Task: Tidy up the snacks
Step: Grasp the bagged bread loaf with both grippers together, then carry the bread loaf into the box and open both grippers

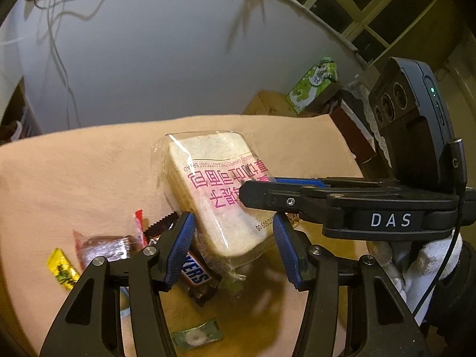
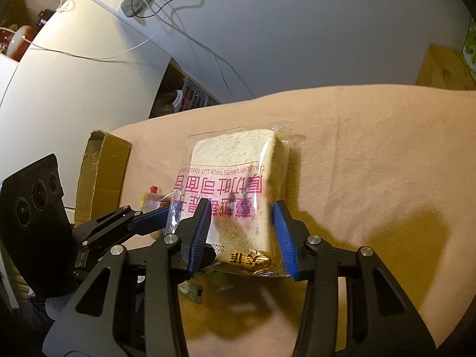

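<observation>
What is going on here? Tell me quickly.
A person is sorting snacks on a pink cloth with two hand-held claws. The right claw grips the near end of a wrapped toast bread pack. The left claw stands around the pack's other side, above a Snickers bar.

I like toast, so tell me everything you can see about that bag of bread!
The bread is thick pale toast, sealed in a clear crinkly plastic bag printed with pink writing and a gold logo near one end. It sits tilted on the peach cloth, one end raised and resting over the candy pile. The right gripper is closed around its near end, and the left gripper straddles it too.
</observation>
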Motion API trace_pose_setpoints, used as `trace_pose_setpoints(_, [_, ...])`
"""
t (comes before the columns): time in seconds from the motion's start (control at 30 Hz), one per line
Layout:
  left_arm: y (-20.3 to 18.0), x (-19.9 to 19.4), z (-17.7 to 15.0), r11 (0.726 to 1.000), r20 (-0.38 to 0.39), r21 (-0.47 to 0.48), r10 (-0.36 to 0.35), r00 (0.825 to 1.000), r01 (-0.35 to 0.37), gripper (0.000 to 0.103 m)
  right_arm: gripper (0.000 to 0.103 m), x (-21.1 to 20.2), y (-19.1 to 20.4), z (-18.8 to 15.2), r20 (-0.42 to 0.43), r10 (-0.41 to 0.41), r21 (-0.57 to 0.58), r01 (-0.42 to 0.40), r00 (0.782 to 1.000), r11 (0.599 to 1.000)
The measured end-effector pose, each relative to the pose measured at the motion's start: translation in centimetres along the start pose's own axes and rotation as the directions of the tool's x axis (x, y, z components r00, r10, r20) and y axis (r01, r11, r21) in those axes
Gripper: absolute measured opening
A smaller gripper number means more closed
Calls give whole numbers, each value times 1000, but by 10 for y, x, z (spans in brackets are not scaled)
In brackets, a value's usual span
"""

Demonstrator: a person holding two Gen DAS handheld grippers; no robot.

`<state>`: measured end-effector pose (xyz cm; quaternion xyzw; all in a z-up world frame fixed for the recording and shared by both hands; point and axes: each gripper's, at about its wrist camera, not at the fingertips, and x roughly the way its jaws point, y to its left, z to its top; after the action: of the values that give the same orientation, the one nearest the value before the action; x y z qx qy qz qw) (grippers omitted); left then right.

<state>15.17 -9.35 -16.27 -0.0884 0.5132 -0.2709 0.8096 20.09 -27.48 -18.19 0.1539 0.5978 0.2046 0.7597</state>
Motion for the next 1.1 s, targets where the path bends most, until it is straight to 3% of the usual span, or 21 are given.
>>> trace_pose_setpoints(0.47, [18, -68, -12, 999, 124, -15, 47, 991, -45, 53, 45, -20, 73, 0, 31, 21, -121, -17, 999, 993])
trace_pose_setpoints(1.1, [101, -167, -59, 969, 267, -199, 199, 943, -148, 53, 45, 26, 217, -1, -50, 101, -340, -112, 994, 934])
